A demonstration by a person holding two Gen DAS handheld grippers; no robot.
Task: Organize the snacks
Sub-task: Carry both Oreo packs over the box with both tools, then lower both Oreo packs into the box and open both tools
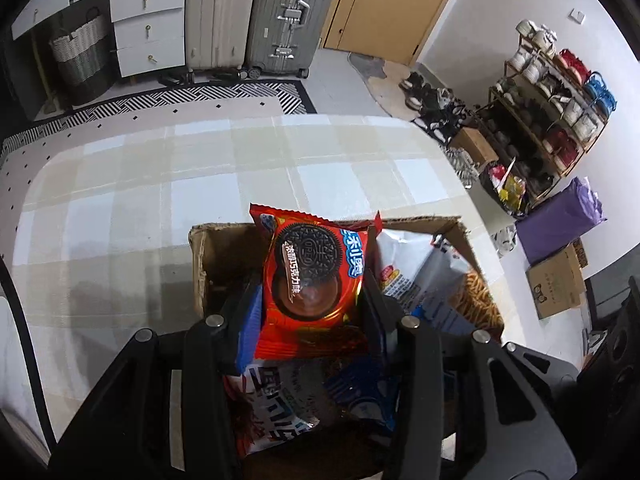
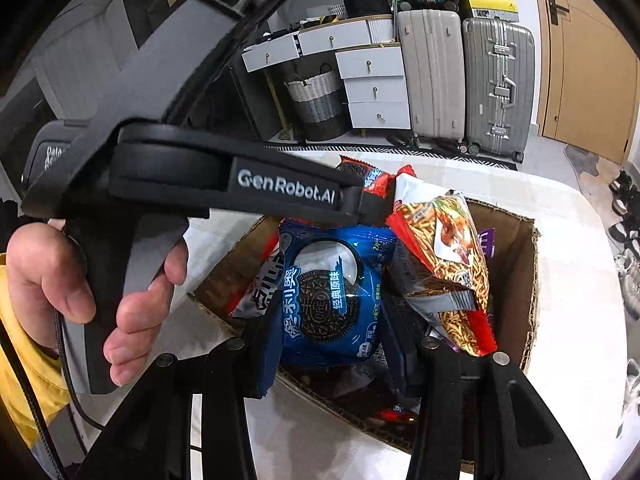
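My left gripper [image 1: 310, 292] is shut on a red Oreo packet [image 1: 312, 280] and holds it over an open cardboard box [image 1: 200, 256] on the table. My right gripper [image 2: 330, 304] is shut on a blue Oreo packet [image 2: 332, 300] over the same box [image 2: 516, 264]. The box holds a noodle-snack bag [image 2: 444, 256], a white bag [image 1: 416, 268] and other packets. The left gripper [image 2: 360, 200] with its red packet [image 2: 368, 178] also shows in the right wrist view, at the box's far left.
The box stands on a checked tablecloth [image 1: 160, 184]. Beyond the table are suitcases [image 1: 280, 20], white drawers [image 1: 148, 28], a woven basket [image 1: 80, 56], a shoe rack [image 1: 552, 100] and a door [image 1: 392, 4]. A small cardboard box [image 1: 556, 284] sits on the floor at right.
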